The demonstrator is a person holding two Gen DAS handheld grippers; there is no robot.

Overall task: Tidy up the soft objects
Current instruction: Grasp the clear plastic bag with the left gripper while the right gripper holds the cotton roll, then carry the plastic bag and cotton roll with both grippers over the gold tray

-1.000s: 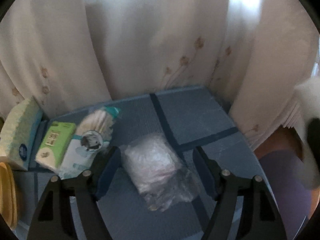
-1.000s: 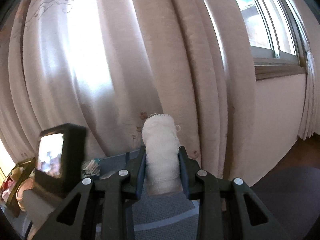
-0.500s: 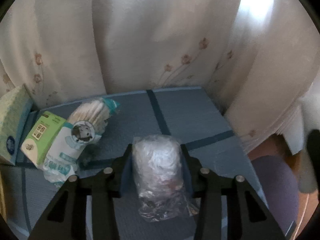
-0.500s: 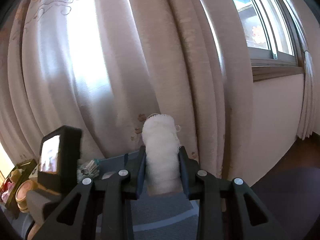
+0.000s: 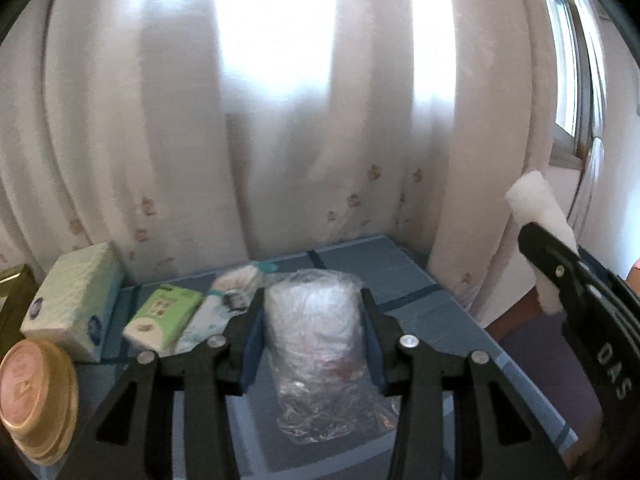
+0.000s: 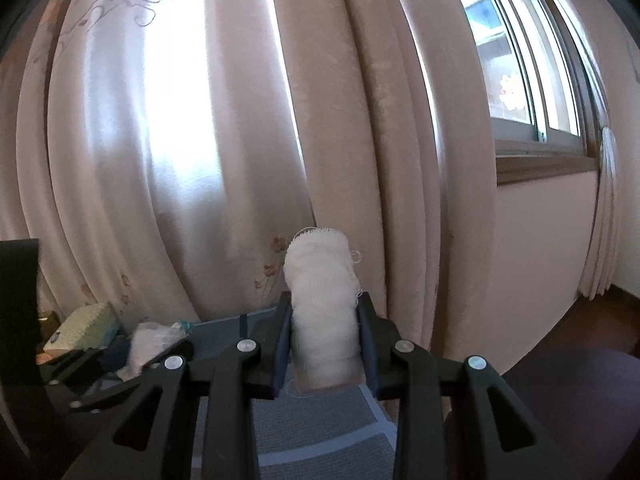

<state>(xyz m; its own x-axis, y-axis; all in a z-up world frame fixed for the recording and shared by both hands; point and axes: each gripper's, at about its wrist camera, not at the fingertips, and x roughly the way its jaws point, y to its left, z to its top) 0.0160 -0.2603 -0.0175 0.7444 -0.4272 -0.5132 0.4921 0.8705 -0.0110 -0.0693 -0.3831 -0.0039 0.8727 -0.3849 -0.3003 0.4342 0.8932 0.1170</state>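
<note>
- The left hand-held gripper [image 5: 313,336] is closed on a clear plastic bag [image 5: 316,344] of crumpled, shiny material. Both blue pads [image 5: 251,344] press on the sides of the bag, and the loose lower end of the bag hangs below the fingers, over the blue mat [image 5: 420,308].
- The right hand-held gripper [image 6: 324,342] is nearly fully closed and holds a white gauze roll [image 6: 322,304]. The roll stands upright between the pads, and its frayed top rises above the fingertips. Some loose threads stick out at the right side of the top.
- In the left wrist view, the right hand-held gripper with the gauze roll appears to the right of the plastic bag, well apart from it and beyond the edge of the mat.
- To the left of the plastic bag, a pack of cotton swabs [image 5: 236,284] lies on the mat, partly hidden behind the left finger.
- Just beside the swabs, further left from the bag, lies a green tissue pack [image 5: 162,316].
- Further left again stands a pale green tissue box [image 5: 72,304], near the curtain [image 5: 280,120].
- A round golden container [image 5: 36,396] is at the far left from the bag, in front of the tissue box.
- The curtain hangs behind the bag, with small flower prints near its lower part.
- A window [image 6: 520,80] is seen to the right of the curtain in the right wrist view.
</note>
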